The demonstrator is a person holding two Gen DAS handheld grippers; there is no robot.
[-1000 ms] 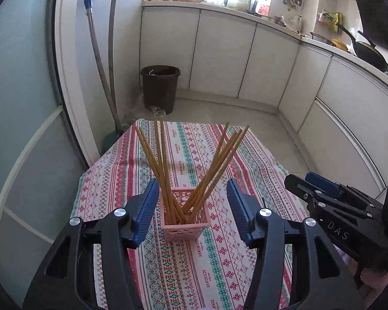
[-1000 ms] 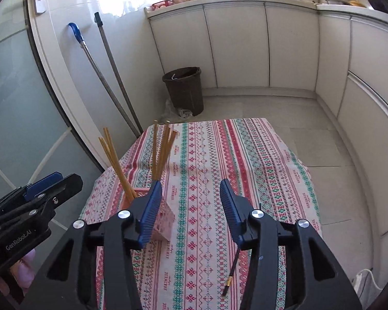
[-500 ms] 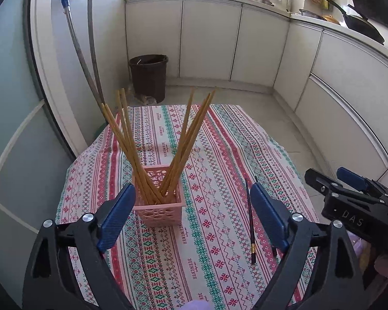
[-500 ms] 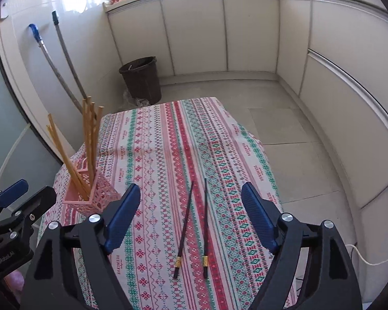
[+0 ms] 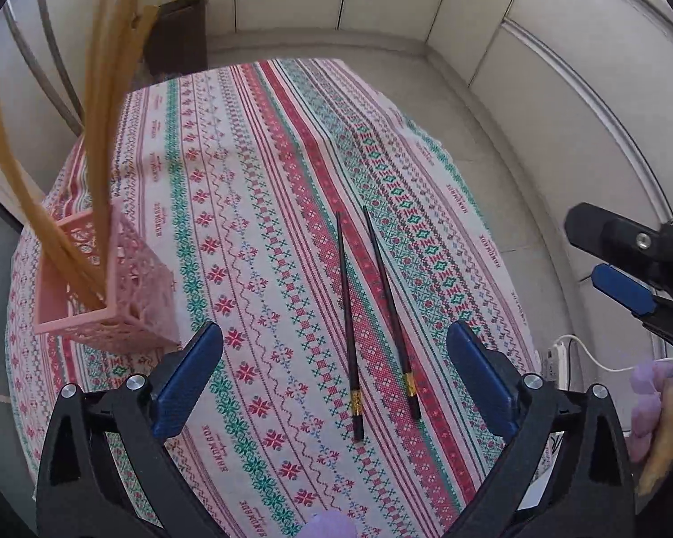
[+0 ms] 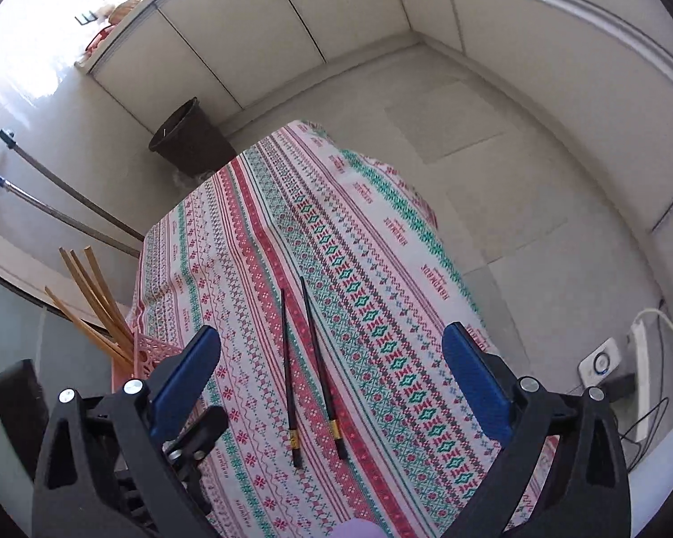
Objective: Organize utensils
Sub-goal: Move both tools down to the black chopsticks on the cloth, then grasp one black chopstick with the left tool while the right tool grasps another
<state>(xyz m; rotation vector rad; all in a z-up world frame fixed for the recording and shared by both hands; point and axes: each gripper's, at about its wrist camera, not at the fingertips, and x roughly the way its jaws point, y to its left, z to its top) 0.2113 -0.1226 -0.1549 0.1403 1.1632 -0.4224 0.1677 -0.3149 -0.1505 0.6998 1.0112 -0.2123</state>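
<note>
Two black chopsticks (image 5: pixel 372 314) lie side by side on the tablecloth (image 5: pixel 255 170), not yet picked up. The pink basket (image 5: pixel 107 287) at the cloth's left edge already holds a bunch of wooden chopsticks (image 5: pixel 98 148), so most of the sorting looks done; only this pair seems left, though parts of the table are out of view. The left gripper (image 5: pixel 334 370) and right gripper (image 6: pixel 332 370) are both opening wide above the pair, nothing pinched.

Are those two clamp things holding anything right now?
No. The left gripper and right gripper are both opening with nothing between their jaws. The two black chopsticks lie on the tablecloth, untouched.
</note>
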